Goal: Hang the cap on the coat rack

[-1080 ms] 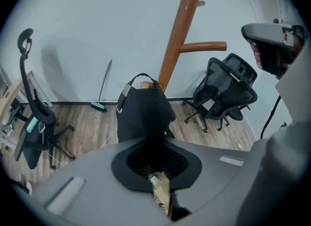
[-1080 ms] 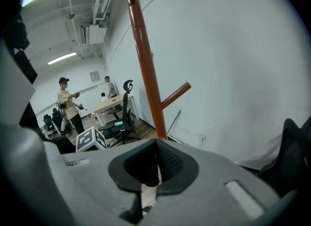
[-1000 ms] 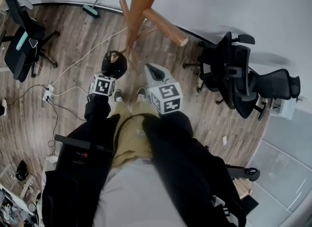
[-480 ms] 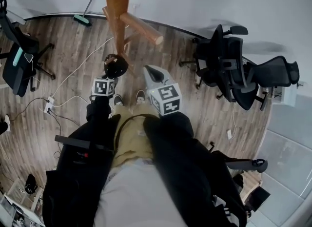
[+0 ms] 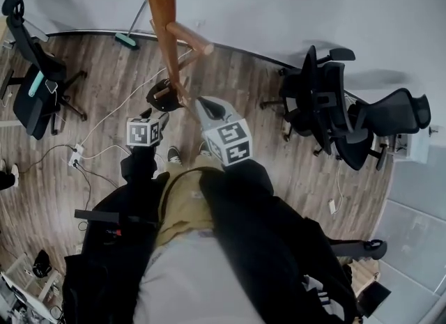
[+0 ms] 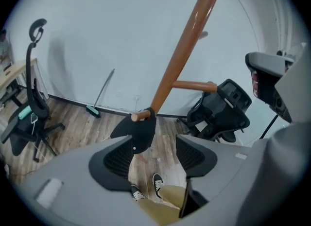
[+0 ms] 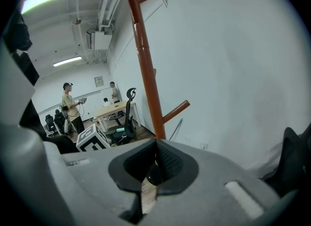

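One cap (image 6: 138,133) hangs pegged past released left fingers (image 6: 116,159) (right gripper view: fingers (image 7: 171,162) clenched).

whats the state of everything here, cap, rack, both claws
cap: hanging on a low peg of the coat rack, in neither claw
coat rack: standing, other pegs in view bare
left claw: open, empty
right claw: shut, empty
broom: leaning on the wall
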Demonstrator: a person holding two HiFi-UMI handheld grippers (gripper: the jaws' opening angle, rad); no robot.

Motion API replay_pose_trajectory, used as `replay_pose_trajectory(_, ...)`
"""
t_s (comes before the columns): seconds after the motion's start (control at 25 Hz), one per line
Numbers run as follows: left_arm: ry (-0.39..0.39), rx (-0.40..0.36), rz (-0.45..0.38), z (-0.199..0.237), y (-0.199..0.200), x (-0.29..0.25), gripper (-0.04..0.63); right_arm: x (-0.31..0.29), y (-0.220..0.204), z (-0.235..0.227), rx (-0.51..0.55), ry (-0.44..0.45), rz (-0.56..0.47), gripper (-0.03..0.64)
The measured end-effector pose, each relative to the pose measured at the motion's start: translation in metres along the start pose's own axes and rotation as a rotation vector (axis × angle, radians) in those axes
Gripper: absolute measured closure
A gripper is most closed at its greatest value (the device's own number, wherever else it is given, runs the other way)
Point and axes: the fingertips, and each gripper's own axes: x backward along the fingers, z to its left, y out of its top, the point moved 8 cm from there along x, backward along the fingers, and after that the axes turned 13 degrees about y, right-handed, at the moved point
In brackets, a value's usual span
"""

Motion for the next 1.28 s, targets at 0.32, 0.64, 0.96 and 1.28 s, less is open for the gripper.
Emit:
replay_pose_trajectory(0.32,-0.033,0.037,-0.227,-0.017,0.045,0.051,0.448,0.0,0.015,0.005,0.021,0.038,-0.06,0.615)
replay_pose_trajectory(0.64,0.002,-0.009,-0.421,-0.044,0.079,0.102,0.598,-0.005,0.03,0.013,0.041,0.064,-0.137,0.615)
replay_pose_trajectory(0.96,0.08,-0.069,-0.542,-0.064,0.096,0.139,0.6,-0.009,0.058,0.026,0.116,0.03,-0.232,0.615)
replay_pose_trajectory(1.28,0.133,-0.057,-0.6,-0.064,0.105,0.141,0.6,-0.008,0.066,0.014,0.15,0.012,-0.247,0.618)
